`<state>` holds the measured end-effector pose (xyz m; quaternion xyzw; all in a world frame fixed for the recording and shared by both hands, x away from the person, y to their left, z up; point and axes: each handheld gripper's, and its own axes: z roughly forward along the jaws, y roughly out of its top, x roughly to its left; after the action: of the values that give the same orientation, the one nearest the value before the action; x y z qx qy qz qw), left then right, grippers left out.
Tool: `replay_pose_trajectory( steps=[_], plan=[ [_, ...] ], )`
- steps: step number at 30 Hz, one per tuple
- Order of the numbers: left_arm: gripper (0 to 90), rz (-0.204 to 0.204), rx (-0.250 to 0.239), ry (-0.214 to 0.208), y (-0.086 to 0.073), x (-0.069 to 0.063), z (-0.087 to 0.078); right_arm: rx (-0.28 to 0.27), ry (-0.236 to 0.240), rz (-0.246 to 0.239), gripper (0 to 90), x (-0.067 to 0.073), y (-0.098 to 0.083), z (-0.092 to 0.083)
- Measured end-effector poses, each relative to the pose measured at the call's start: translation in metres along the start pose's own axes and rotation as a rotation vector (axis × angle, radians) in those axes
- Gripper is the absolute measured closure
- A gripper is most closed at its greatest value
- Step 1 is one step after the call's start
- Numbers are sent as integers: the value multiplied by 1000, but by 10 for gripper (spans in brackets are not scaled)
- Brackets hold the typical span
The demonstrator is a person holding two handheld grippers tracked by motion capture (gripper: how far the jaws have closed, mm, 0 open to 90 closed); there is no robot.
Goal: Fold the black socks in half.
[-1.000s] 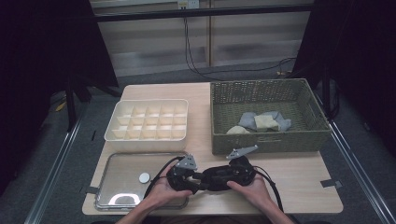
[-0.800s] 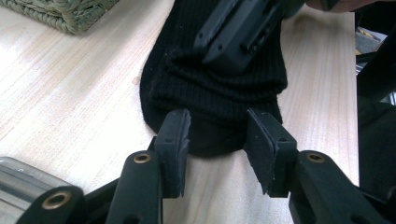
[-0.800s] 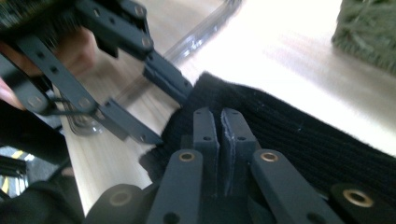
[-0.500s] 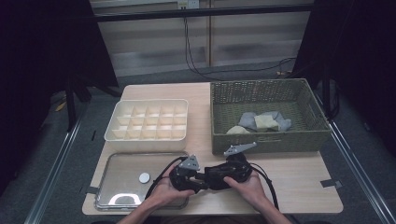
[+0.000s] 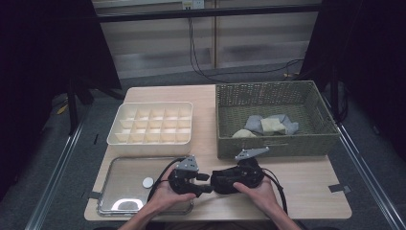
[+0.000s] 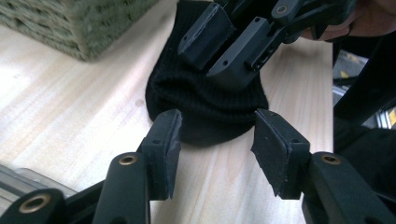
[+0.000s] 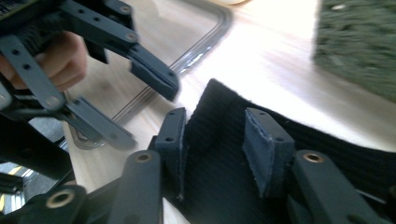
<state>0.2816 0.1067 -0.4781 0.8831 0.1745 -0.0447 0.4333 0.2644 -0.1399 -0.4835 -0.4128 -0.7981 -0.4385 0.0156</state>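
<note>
In front of the wicker basket (image 5: 271,143): black knitted sock (image 6: 205,100). Left hand-held gripper (image 6: 215,140) open; right hand-held gripper (image 7: 219,135), just opening, straddles fabric unclamped. Risk: sock bunches.

Between the left gripper (image 6: 215,140)'s parted jaws lies bare tabletop (image 6: 219,186), an open lane ending at the black knitted cloth (image 6: 205,107) just ahead of the fingertips. Above the cloth, the right gripper (image 7: 215,135) blocks the way forward. Beyond the fingers, to one side, the wicker basket (image 5: 268,143) walls off the table. The metal tray (image 5: 119,182) has a low rim beside the left hand (image 5: 165,196).
</note>
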Motion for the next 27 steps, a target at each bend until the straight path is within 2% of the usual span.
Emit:
replay_pose_trajectory(
  steps=[5, 12, 15, 20, 24, 26, 27],
  plan=[
    [536, 6, -25, -9, 6, -3, -2, -34, -27, 23, 497, -11, -2, -18],
    [571, 20, -28, -8, 21, -2, 8, -64, -73, 36, 482, -22, -10, -43],
    [612, 31, -35, -18, 30, -1, 14, -68, -100, 49, 497, -26, -17, -53],
    [628, 32, -32, -38, 45, -2, 31, -75, -131, 75, 550, -35, -28, -66],
    [636, 19, -18, -40, 48, 1, 44, -54, -160, 83, 617, -41, -37, -65],
    [644, 16, 0, -43, 47, 3, 51, -38, -200, 81, 656, -42, -40, -61],
    [649, 14, -5, -48, 47, 3, 53, -32, -196, 82, 670, -43, -41, -59]
  ],
)
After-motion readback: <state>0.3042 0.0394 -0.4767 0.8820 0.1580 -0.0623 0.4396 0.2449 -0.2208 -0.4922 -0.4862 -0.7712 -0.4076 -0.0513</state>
